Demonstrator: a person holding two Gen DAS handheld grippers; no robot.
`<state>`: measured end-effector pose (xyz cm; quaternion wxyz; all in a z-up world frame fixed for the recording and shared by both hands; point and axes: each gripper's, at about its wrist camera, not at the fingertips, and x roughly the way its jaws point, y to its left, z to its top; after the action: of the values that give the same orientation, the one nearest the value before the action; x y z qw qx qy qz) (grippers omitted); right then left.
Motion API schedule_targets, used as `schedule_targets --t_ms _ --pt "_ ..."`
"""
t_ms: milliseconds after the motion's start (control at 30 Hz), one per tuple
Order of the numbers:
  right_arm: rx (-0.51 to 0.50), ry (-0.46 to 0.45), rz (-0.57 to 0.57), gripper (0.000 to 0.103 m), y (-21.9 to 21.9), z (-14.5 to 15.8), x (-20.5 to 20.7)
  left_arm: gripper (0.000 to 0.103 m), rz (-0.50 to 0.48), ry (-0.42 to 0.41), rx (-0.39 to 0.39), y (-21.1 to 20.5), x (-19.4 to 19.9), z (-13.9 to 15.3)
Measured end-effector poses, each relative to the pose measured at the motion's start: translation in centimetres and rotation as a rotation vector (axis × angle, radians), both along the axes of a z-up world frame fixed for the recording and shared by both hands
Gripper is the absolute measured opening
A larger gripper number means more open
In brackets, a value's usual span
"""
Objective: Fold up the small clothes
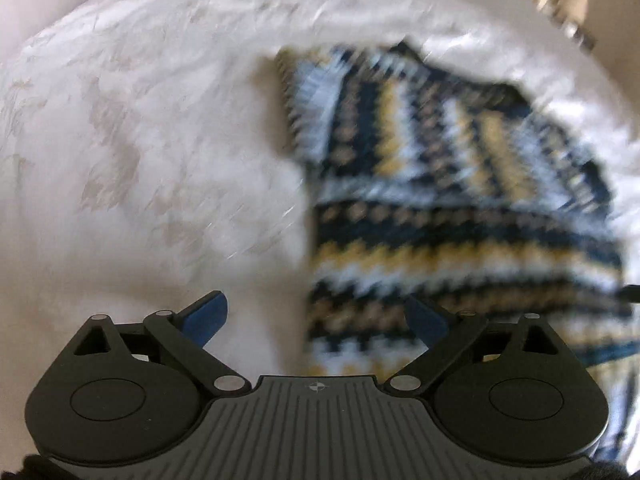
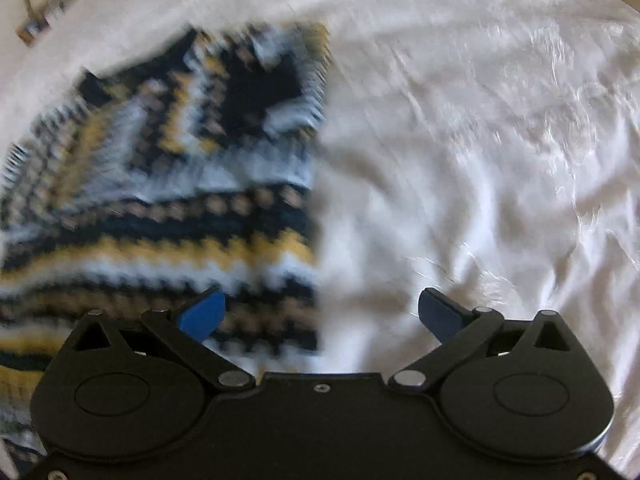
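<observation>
Left wrist view first: your left claw [image 1: 316, 322] stands wide, its two blue pads [image 1: 206, 318] far apart and nothing pressed between them. Under it and ahead lies the knitted garment [image 1: 440, 216], striped in dark blue, yellow, light blue and white. It lies on a white sheet [image 1: 140, 140] with a pale pattern and many small creases. The lower part of the garment shows level stripes; the upper part is a flap laid over it, with stripes running slantwise. The left side edge of the garment runs between your two pads, so one pad is over bare sheet and the other over the knit. The picture is blurred, so I cannot tell whether the pads touch the cloth.

Right wrist view: your right claw [image 2: 322, 314] is also fully spread and holds nothing. Here the garment [image 2: 160, 208] fills the left half, and the sheet [image 2: 480, 140] fills the right half. The right side edge of the garment passes between the pads, the left pad [image 2: 202, 314] over the knit, the other over sheet.
</observation>
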<state>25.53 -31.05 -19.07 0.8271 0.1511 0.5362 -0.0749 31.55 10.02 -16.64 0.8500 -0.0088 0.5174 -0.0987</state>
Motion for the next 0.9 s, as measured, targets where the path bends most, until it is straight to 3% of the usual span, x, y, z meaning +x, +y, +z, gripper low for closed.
schedule_targets --t_ms 67,167,300,400,467,667,900 --pt "-0.014 -0.054 0.036 0.103 1.7 1.1 0.6 0.097 -0.029 -0.044 -0.020 -1.5 -0.3 0.9" --pt "0.007 -0.088 0.131 0.103 5.3 1.7 2.9 0.097 -0.104 -0.046 -0.049 -4.5 -0.3 0.7" --pt "-0.048 -0.075 0.299 0.103 10.8 0.9 4.1 0.097 -0.280 -0.064 0.036 -8.5 -1.4 -0.4" --pt "-0.098 0.010 0.345 0.103 12.6 -1.3 4.5 0.097 -0.348 0.004 0.115 -9.0 -2.4 -2.8" --pt "-0.126 0.057 0.314 0.103 12.0 -2.5 3.7 0.097 -0.352 0.038 0.159 -8.0 -3.2 -4.0" --pt "-0.094 0.081 0.146 0.103 6.5 -3.4 -1.5 0.097 -0.295 0.059 0.128 -3.7 -5.6 -3.7" --pt "0.018 0.090 -0.028 0.103 2.1 -4.1 -7.0 0.097 -0.145 0.141 -0.027 0.3 -8.2 -2.9"
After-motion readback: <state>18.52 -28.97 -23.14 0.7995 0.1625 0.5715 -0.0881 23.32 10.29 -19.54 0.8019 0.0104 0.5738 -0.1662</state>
